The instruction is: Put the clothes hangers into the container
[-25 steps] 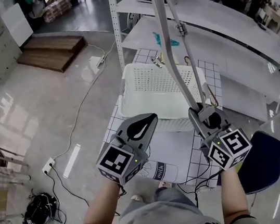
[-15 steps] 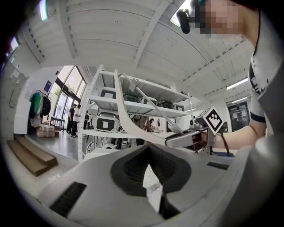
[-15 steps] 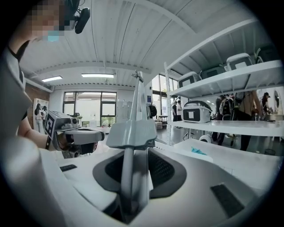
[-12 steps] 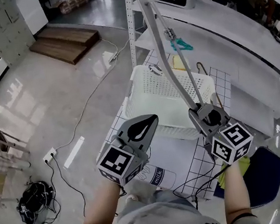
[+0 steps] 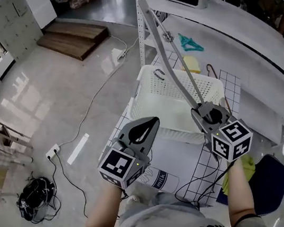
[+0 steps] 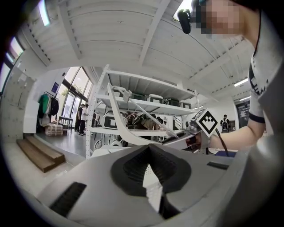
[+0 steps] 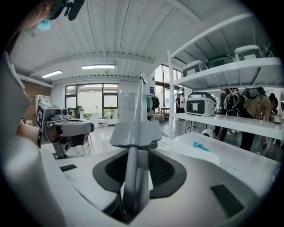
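Tilting further left, grey hanger (image 5: pixel 164 53) rises over gridded table (image 5: pixel 231 81), beside white shelving (image 5: pixel 235 26).

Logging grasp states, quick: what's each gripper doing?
Left gripper: closed, empty.
Right gripper: closed on a grey plastic clothes hanger.

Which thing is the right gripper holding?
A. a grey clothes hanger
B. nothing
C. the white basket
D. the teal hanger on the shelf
A: in the right gripper view, the right gripper is shut on the lower end of a grey clothes hanger, which stands up out of its jaws.
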Demonstrator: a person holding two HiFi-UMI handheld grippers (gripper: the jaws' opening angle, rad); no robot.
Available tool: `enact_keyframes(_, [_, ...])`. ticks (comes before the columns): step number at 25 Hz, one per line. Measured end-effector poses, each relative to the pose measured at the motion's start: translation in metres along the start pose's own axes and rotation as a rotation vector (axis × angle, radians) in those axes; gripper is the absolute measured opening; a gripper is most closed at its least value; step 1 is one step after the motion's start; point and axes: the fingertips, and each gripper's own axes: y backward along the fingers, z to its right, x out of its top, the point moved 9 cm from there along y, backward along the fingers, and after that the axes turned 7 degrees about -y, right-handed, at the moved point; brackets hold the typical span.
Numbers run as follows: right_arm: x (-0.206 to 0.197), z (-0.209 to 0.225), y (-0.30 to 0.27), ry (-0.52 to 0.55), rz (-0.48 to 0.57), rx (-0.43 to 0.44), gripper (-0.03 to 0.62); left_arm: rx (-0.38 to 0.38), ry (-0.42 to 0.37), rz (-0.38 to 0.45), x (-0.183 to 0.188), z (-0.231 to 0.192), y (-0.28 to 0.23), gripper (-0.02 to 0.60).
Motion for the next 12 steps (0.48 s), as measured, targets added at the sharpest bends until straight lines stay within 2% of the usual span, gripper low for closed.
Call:
enact_keyframes(8, [-0.009,0.002,-0.012,0.010,-0.063,-0.039,0.117,0.010,0.017,-0.009,-0.005,-0.005,0.001,0.020])
enact_keyframes(10, [-0.009,0.003,-0.013,0.004,-0.034,-0.047,0.118,0.008,0.030,-0.014,-0.005,-0.005,0.001,0.020])
enact_keyframes(12, [-0.006,0.005,-0.010,-0.035,0.037,-0.042,0.118,0.006,0.022,-0.012,-0.008,-0.006,0.000,0.020])
